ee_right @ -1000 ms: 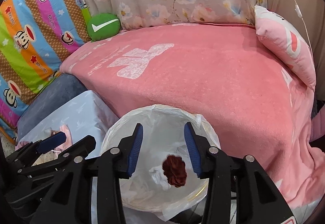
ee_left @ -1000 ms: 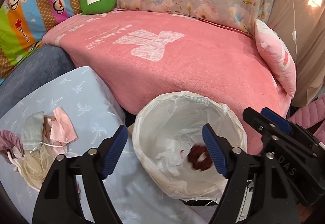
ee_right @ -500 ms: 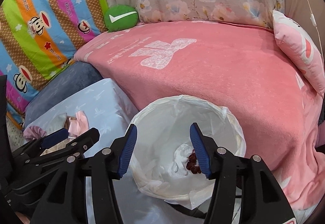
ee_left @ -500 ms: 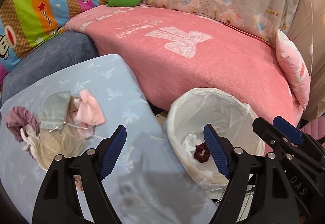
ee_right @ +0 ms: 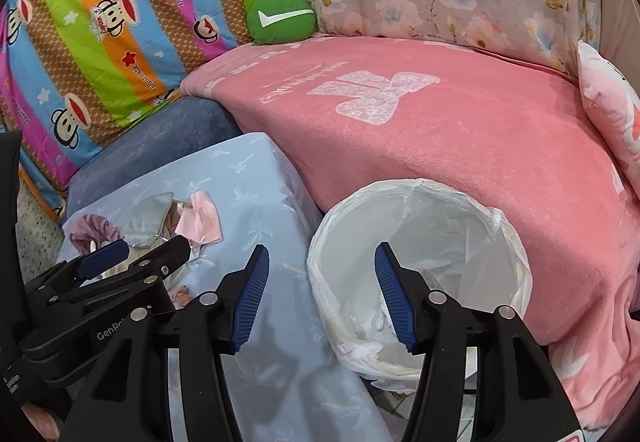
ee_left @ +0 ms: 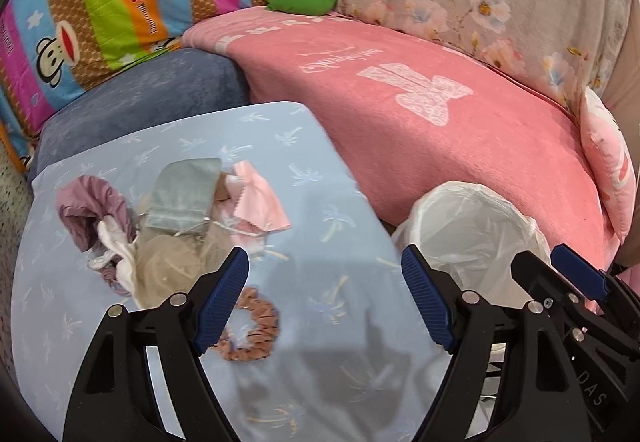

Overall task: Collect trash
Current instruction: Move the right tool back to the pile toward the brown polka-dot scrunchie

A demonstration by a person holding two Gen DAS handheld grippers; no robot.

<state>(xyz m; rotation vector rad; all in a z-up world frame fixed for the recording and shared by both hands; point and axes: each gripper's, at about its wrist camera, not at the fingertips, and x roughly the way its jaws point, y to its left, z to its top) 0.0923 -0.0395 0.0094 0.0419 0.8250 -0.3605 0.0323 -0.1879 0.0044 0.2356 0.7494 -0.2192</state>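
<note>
The left gripper is hovering over the blue-covered counter, jaws spread wide and empty, with the orange scrunchie lying just beside its left finger, likely the next piece to pick. Further back, a pile of small trash is sitting together: a grey pouch, a pink cloth and a mauve scrunchie. The right gripper is also gaping empty, pointing level toward the rim of the lined trash bin, which is standing between counter and pink blanket, handy for drops.
</note>
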